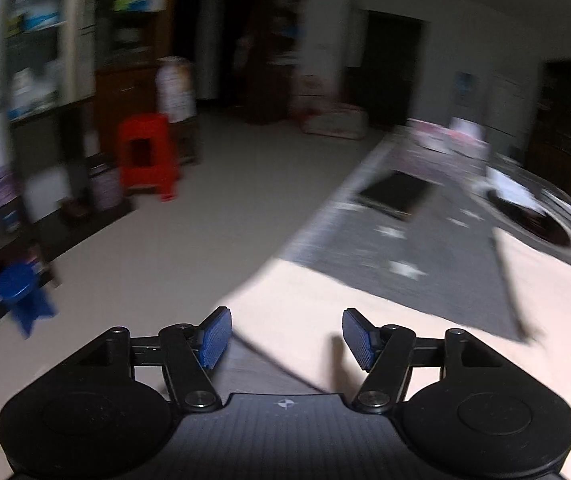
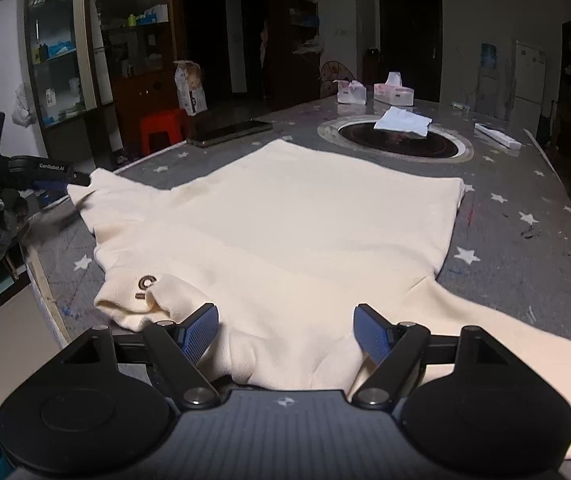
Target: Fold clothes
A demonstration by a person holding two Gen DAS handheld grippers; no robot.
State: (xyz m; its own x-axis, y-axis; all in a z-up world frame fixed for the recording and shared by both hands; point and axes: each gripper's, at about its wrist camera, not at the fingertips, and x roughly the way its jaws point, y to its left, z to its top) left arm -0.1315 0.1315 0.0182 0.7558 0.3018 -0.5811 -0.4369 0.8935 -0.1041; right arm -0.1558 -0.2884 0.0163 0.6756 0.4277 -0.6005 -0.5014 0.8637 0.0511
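Note:
A cream sweatshirt (image 2: 285, 232) lies spread flat on the grey star-print table (image 2: 525, 248), with one sleeve running toward the bottom right and a small dark logo near its left edge. My right gripper (image 2: 285, 336) is open, its blue pads just above the sweatshirt's near edge, holding nothing. In the blurred left wrist view my left gripper (image 1: 285, 338) is open and empty over a corner of the sweatshirt (image 1: 325, 312) at the table's left edge. The left gripper also shows at the far left of the right wrist view (image 2: 45, 172).
A dark phone (image 2: 229, 133) lies at the table's far left. A round inset burner (image 2: 397, 140) holds a white cloth (image 2: 403, 121). Tissue packs (image 2: 393, 92) stand at the back. A red stool (image 2: 161, 128) and a blue stool (image 1: 21, 292) stand on the floor.

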